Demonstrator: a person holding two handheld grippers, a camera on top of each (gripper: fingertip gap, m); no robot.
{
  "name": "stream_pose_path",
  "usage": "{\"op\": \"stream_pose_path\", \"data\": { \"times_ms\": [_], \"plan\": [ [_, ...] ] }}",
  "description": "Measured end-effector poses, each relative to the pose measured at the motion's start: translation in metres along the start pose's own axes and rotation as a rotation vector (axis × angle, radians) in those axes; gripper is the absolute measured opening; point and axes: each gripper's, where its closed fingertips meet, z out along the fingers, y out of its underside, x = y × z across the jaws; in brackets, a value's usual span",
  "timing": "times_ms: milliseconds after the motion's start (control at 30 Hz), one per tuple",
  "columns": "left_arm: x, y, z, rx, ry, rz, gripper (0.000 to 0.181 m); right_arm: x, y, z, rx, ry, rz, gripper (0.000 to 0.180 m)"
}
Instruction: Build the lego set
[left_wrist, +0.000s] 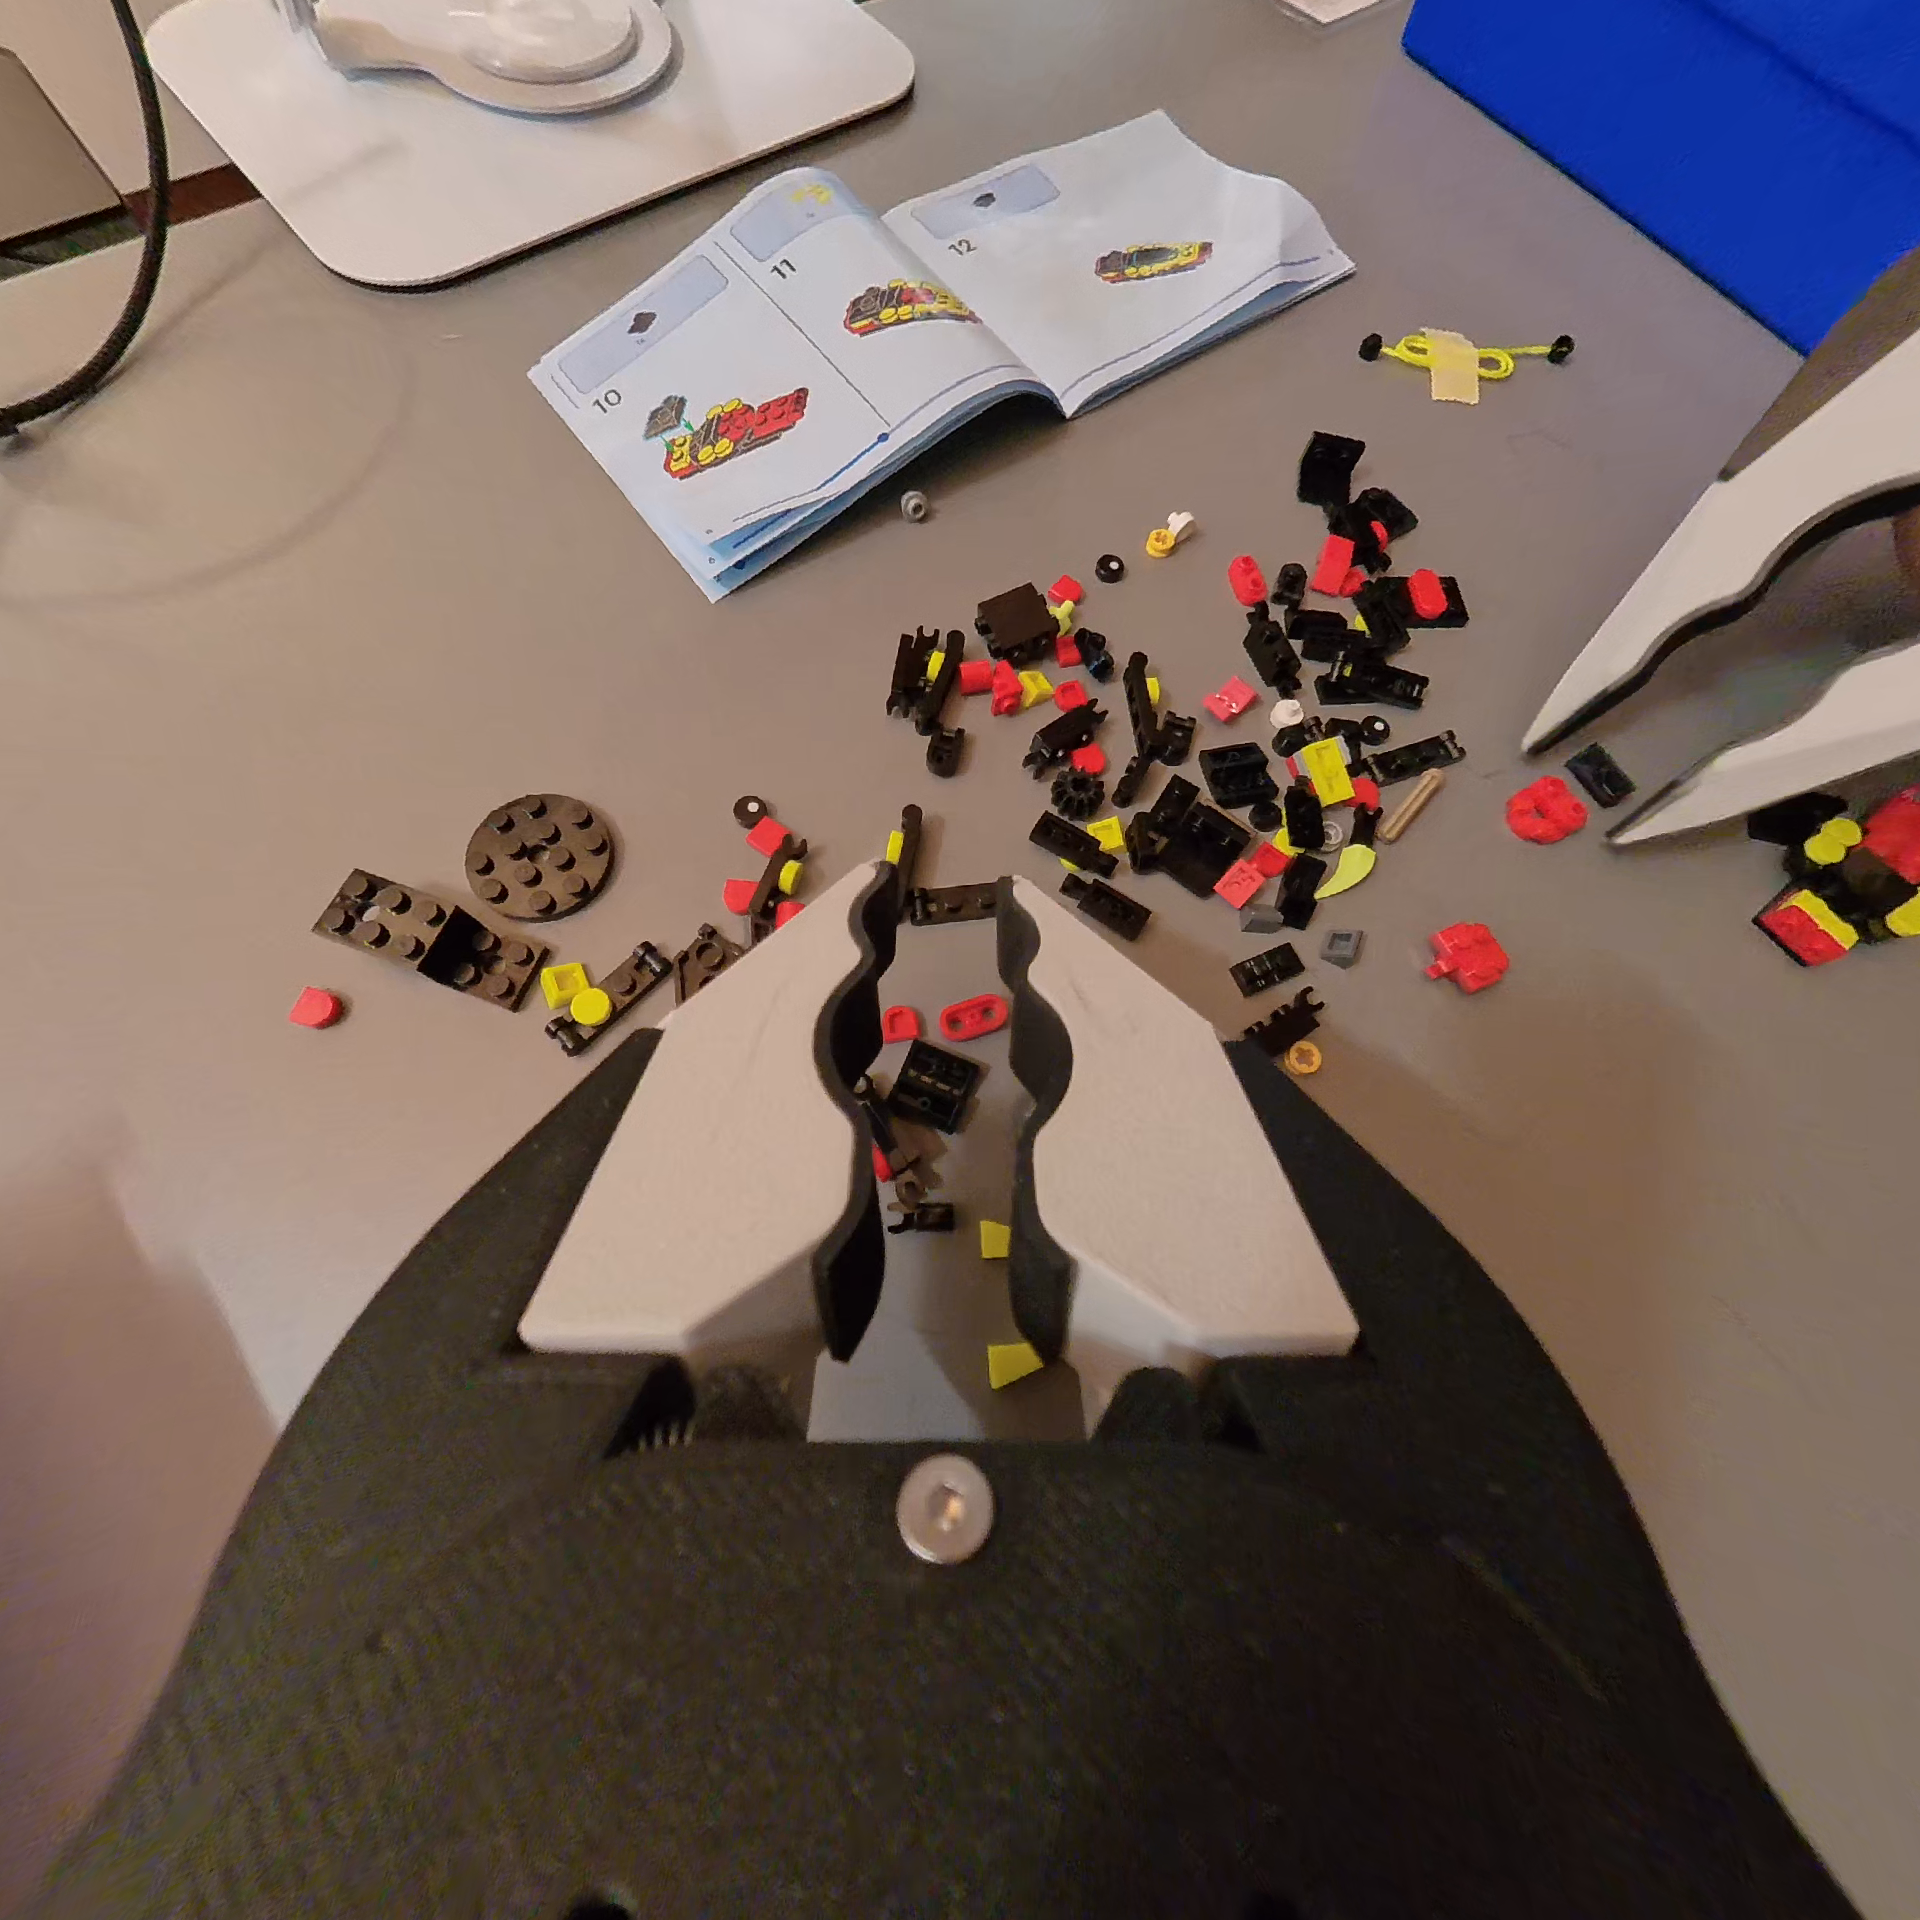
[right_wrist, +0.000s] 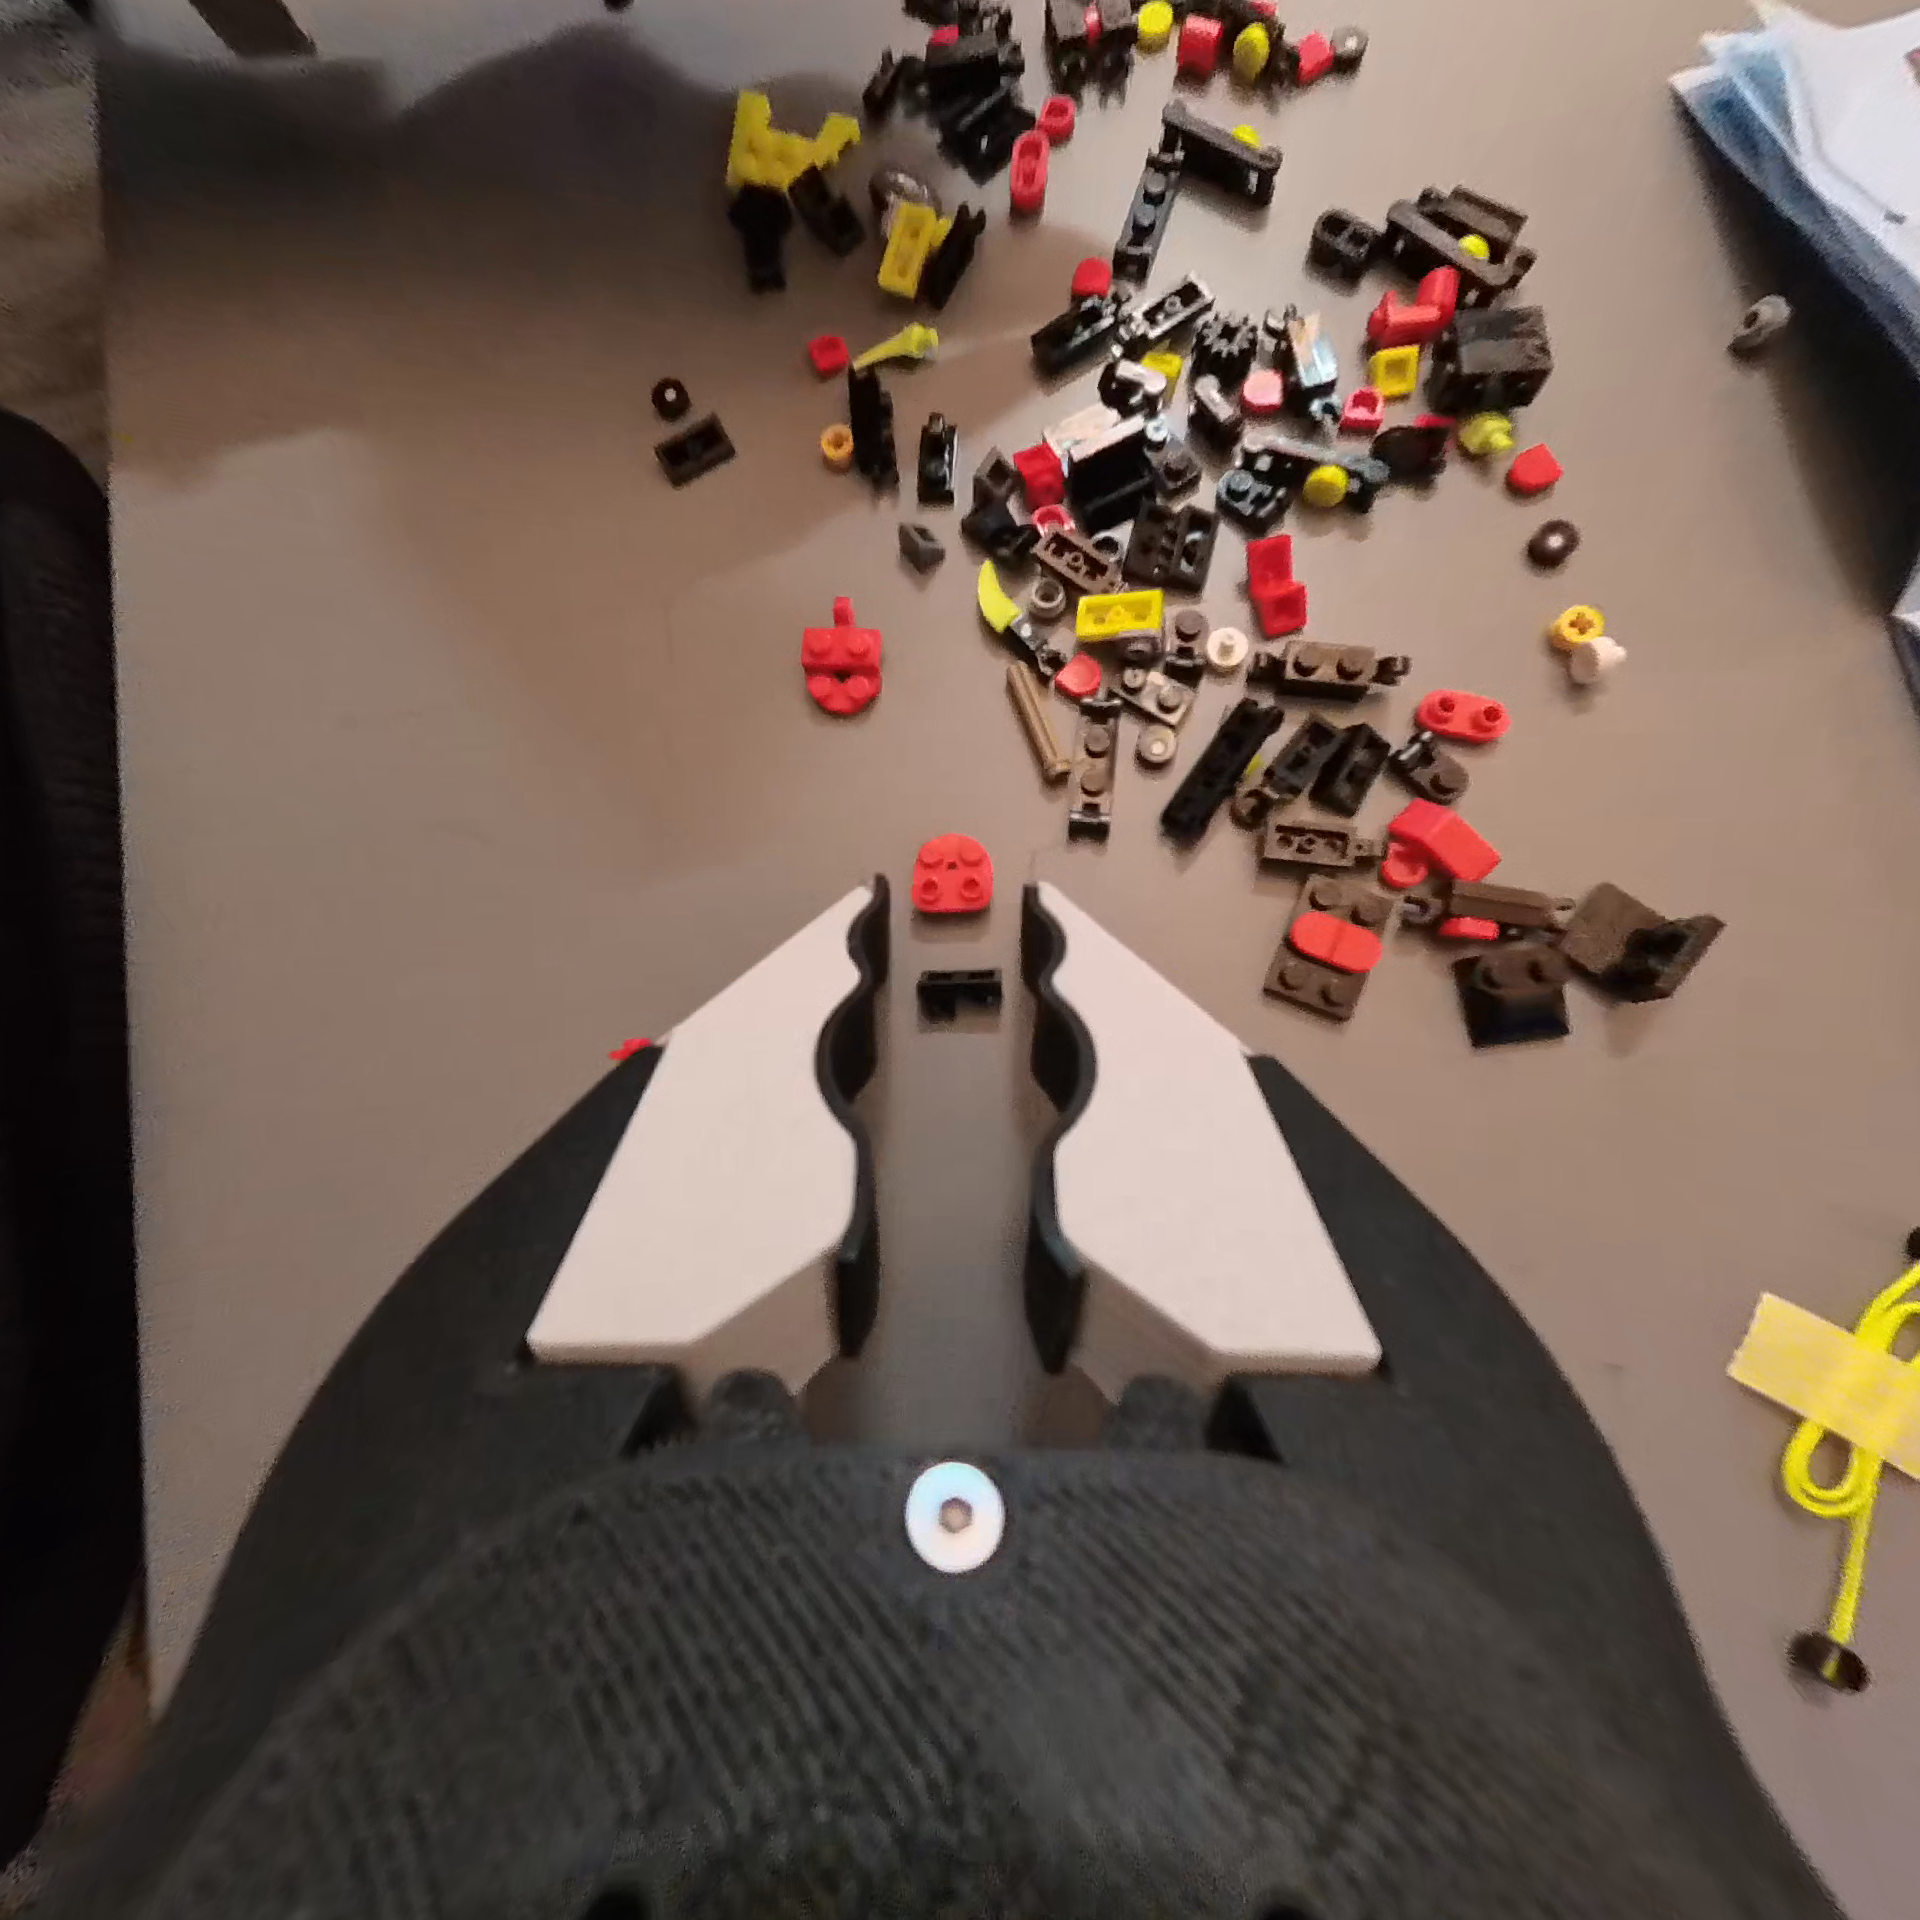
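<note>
Lego pieces (right_wrist: 1195, 499): dozens loose; one booklet (left_wrist: 914, 343); two tools parted.

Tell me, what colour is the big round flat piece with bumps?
Black. The round plate shows best in the left wrist view, left of the gripper.

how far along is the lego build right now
Early. Done: one small red, yellow and black assembly sits by the right gripper. In hand: nothing; the left gripper and right gripper are open and empty. Left: most loose pieces lie scattered beside the open instruction booklet.
</note>
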Motion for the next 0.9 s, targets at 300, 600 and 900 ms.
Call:
{"op": "stream_pose_path", "data": {
  "times_ms": [300, 600, 900],
  "plan": [
    [0.000, 0.001, 0.001, -0.004, 0.003, -0.003, 0.017, -0.003, -0.009, 0.004, 0.030, 0.015, -0.025, 0.022],
    [0.002, 0.001, 0.001, -0.007, 0.005, 0.005, 0.017, 0.024, -0.018, -0.001, 0.077, 0.167, 0.043, 0.015],
    [0.004, 0.001, 0.002, -0.013, 0.007, 0.011, 0.017, 0.028, -0.011, 0.012, -0.003, 0.225, 0.037, 0.007]
  ]
}}
